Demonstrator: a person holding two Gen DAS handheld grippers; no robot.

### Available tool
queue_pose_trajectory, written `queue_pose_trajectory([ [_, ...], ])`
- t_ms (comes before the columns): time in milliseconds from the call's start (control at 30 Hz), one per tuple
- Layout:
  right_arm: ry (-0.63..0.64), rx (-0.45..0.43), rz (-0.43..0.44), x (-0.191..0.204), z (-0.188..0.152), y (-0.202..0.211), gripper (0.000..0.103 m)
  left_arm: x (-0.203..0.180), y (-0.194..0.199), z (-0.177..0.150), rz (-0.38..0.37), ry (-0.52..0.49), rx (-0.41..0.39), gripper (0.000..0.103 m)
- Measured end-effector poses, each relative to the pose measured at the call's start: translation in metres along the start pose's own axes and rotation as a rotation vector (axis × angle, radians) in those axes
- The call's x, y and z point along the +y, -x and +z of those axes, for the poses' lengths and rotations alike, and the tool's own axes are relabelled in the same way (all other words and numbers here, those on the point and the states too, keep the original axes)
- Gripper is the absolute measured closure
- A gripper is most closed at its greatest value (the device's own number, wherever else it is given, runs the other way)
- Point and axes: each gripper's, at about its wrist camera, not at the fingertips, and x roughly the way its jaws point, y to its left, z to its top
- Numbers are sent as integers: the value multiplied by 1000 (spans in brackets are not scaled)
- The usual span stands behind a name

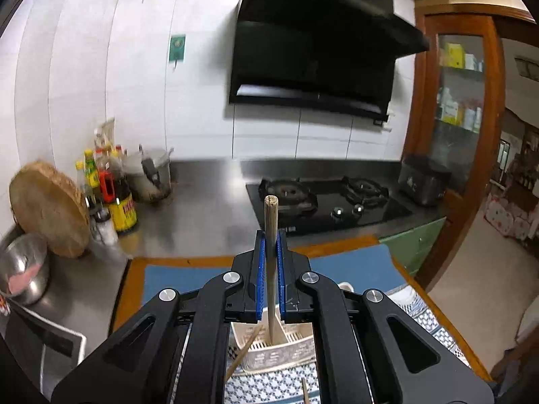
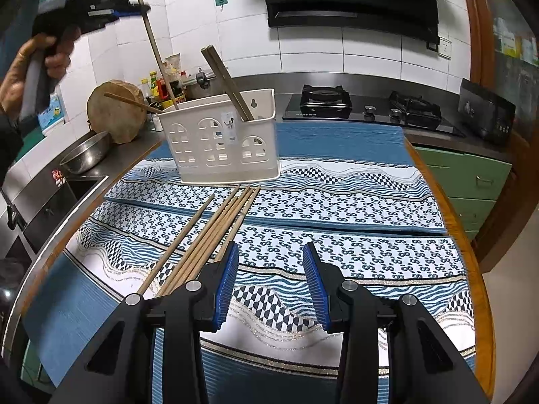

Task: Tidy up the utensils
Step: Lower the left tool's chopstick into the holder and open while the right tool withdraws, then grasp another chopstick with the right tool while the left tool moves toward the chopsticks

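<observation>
My left gripper (image 1: 270, 235) is shut on a wooden chopstick (image 1: 271, 222) held upright, its lower tip reaching down into the white utensil holder (image 1: 279, 350). In the right wrist view the left gripper (image 2: 134, 8) holds that chopstick (image 2: 156, 50) high over the holder (image 2: 219, 144), which has other chopsticks (image 2: 229, 84) leaning in it. Several loose chopsticks (image 2: 215, 232) lie on the patterned cloth (image 2: 337, 235) in front of the holder. My right gripper (image 2: 270, 252) is open and empty, just right of the loose chopsticks' near ends.
A steel counter with a round wooden board (image 2: 116, 114), sauce bottles (image 1: 111, 192), a steel bowl (image 2: 86, 156) and a sink (image 2: 67, 195) lies to the left. A gas hob (image 2: 367, 107) is behind the table. Green cabinets (image 2: 471, 181) stand to the right.
</observation>
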Motion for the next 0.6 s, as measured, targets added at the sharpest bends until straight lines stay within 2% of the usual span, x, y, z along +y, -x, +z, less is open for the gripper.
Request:
queue_pose_trajectory([
  [200, 8, 7, 12, 6, -3, -3, 64, 6, -15, -13, -4, 3, 58, 97],
  [500, 11, 7, 41, 22, -9, 3, 64, 7, -2, -19, 5, -4, 56, 94],
  [600, 17, 15, 37, 29, -14, 3, 64, 6, 15, -25, 3, -12, 40, 86],
])
